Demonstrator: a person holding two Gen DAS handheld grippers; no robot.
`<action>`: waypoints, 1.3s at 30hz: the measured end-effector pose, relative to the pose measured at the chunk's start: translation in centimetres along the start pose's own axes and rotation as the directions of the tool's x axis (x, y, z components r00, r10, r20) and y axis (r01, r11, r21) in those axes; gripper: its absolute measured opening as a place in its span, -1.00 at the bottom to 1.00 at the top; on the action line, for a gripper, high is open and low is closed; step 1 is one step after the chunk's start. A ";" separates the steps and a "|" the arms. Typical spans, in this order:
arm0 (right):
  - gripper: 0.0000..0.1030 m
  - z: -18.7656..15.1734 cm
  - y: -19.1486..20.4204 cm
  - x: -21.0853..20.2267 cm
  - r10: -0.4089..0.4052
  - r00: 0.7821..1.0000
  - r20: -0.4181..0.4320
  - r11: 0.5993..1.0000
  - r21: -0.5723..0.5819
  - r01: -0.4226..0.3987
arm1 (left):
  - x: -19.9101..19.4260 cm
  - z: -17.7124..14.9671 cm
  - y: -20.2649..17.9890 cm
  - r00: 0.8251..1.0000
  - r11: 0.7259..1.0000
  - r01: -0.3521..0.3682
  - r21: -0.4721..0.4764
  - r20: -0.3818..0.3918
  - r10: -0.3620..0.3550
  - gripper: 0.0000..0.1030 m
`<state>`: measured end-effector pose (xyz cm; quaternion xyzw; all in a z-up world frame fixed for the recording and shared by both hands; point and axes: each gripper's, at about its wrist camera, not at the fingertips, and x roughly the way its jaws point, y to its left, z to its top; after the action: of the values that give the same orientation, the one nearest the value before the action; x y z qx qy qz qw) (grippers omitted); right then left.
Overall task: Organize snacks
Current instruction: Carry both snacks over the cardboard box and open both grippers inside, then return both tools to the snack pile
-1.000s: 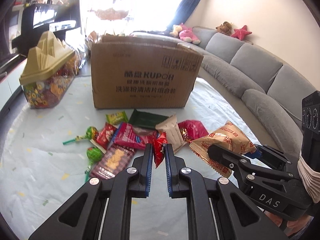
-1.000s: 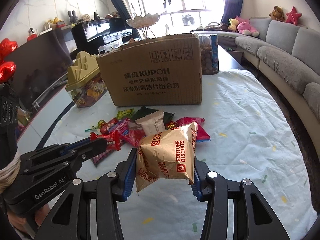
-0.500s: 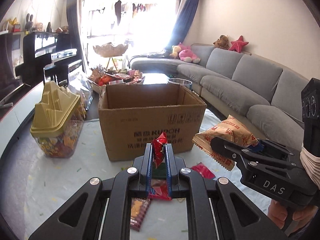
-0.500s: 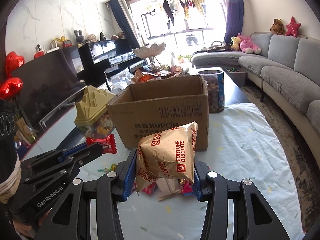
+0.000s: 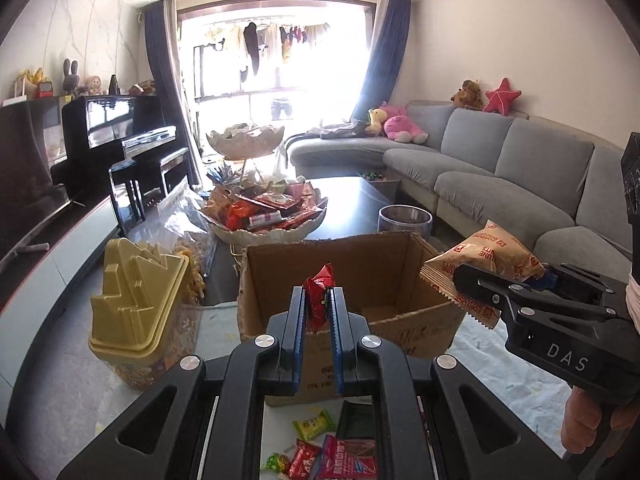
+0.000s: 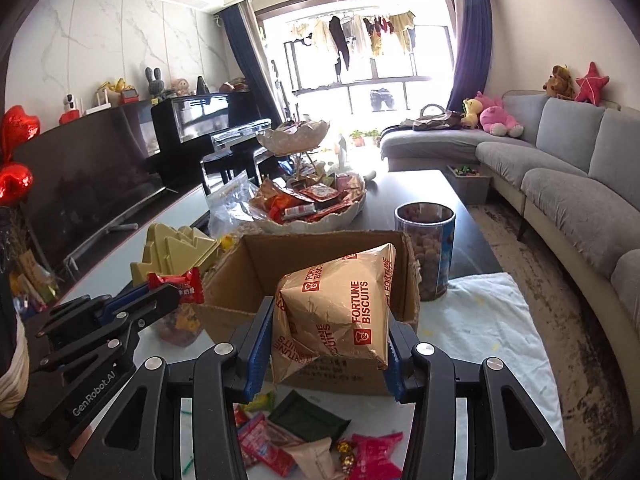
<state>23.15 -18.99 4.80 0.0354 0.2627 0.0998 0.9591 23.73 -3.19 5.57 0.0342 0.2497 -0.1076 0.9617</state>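
Left wrist view: left gripper (image 5: 317, 312) fingers clench a red candy (image 5: 319, 297); right gripper (image 6: 328, 336) fingers clamp the biscuit bag (image 6: 340, 308) before the cardboard box (image 6: 240, 276)

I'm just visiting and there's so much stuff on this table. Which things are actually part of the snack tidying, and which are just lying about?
Part of the job:
- left gripper, shut on red candy
- right gripper, shut on Fortune Biscuits bag
- cardboard box
- loose snacks

Just lying about:
- yellow-lidded jar
- shell-shaped bowl
- sofa

a bright window (image 5: 280, 52) with dark blue curtains (image 6: 248, 60) lights the room. a grey sofa (image 5: 500, 160) curves along the right wall; a black piano (image 6: 200, 120) stands left, before a marble wall (image 6: 100, 40).
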 end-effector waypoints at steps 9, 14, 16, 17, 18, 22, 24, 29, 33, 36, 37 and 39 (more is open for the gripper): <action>-0.07 2.1 0.2 3.4 -0.007 1.000 -0.021 1.000 -0.029 0.007 | 4.0 1.8 1.0 1.000 1.000 -0.007 -0.001 -0.021 0.007 -0.75; -0.07 2.6 0.1 5.3 -0.010 0.999 -0.037 0.999 -0.044 0.009 | 6.2 2.1 0.5 0.999 1.000 -0.010 0.016 -0.040 0.011 -0.73; -0.07 2.7 -0.2 5.8 -0.022 0.999 -0.036 0.999 -0.044 0.020 | 6.9 2.2 0.4 0.999 0.999 -0.023 0.023 -0.037 0.024 -0.65; -0.03 2.8 -0.3 6.2 -0.029 0.999 -0.038 0.999 -0.043 0.028 | 7.0 2.3 0.4 0.999 0.999 -0.036 0.029 -0.033 0.037 -0.29; 0.04 2.8 -0.4 6.4 -0.037 0.998 -0.043 0.998 -0.043 0.035 | 7.1 2.3 0.5 0.998 0.998 -0.051 0.032 -0.031 0.052 -0.06; 0.42 2.5 -1.3 6.5 -0.076 0.996 -0.037 0.997 -0.016 0.075 | 6.4 1.7 0.8 0.996 0.996 -0.084 0.033 -0.025 0.084 0.19; 0.41 2.1 -1.4 6.0 -0.092 0.995 -0.036 0.996 -0.019 0.091 | 6.0 1.5 0.9 0.995 0.996 -0.085 0.030 -0.040 0.086 0.25; 0.43 0.9 -0.9 4.0 -0.095 0.995 -0.024 0.995 -0.023 0.095 | 3.8 0.5 0.7 0.994 0.995 -0.095 0.028 -0.045 0.096 0.38; 0.51 0.1 -0.5 2.5 -0.097 0.995 -0.021 0.995 -0.017 0.097 | 1.4 -0.3 0.7 0.993 0.993 -0.111 0.027 -0.035 0.112 0.46; 0.53 -0.6 -0.1 1.4 -0.103 0.995 -0.017 0.995 -0.018 0.103 | -0.3 -0.7 0.8 0.992 0.993 -0.119 0.020 -0.026 0.120 0.51; 0.54 -0.8 0.0 1.0 -0.104 0.994 -0.016 0.994 -0.018 0.103 | -1.0 -0.8 0.7 0.992 0.992 -0.122 0.023 -0.022 0.123 0.52; 0.57 -1.1 0.2 0.2 -0.101 0.995 -0.012 0.995 -0.017 0.101 | -2.1 -0.9 0.6 0.992 0.991 -0.129 0.026 -0.012 0.129 0.53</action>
<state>22.72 -18.69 3.74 0.0138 0.2693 0.0536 0.9615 21.63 -2.09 5.78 0.0633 0.2519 -0.0481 0.9645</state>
